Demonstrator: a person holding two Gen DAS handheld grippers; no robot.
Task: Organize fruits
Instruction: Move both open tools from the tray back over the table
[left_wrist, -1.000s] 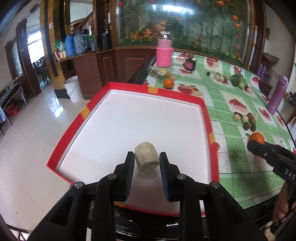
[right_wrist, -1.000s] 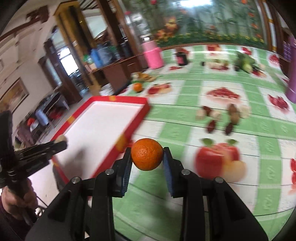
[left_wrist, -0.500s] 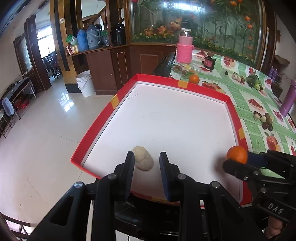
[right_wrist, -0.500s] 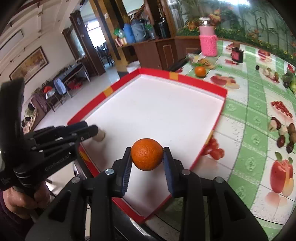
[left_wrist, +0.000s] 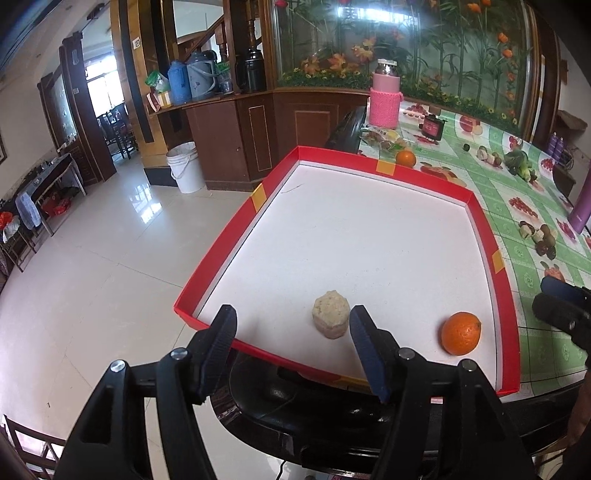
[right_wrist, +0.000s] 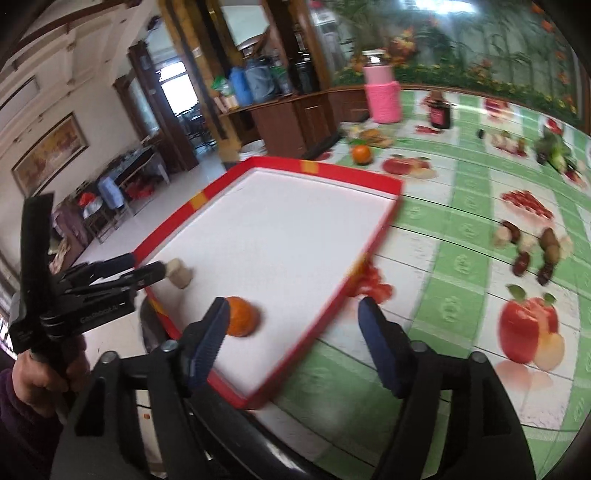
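The left claw (left_wrist: 291, 343) is seen spread wide with nothing between its two fingers, held just above the near edge of the red-rimmed tray (left_wrist: 229, 236). The right claw (right_wrist: 293, 338) is likewise parted and empty, poised over the tray's near right corner. Two fruits are counted inside the tray: one pale, rough-skinned fruit (left_wrist: 330, 319) lies on the white floor near the tray's front wall, just inside the left claw's right finger, and one orange (left_wrist: 461, 333) rests well to its right, near the tray's right wall. In the right wrist view the same orange (right_wrist: 242, 316) is partly covered by the right claw's left finger, and the pale fruit (right_wrist: 180, 273) is seen at the tip of the left claw. A second orange (left_wrist: 405, 158) is found outside the tray, on the worktop (left_wrist: 528, 266) just beyond the tray's far wall. One pink knit-covered bottle (left_wrist: 384, 99) stands farther beyond that wall, with one small dark jar (left_wrist: 433, 127) to its right. One purple bottle (left_wrist: 583, 206) is visible well to the right of the tray, at the worktop's edge. One white bucket (left_wrist: 184, 166) stands on the floor left of the tray.
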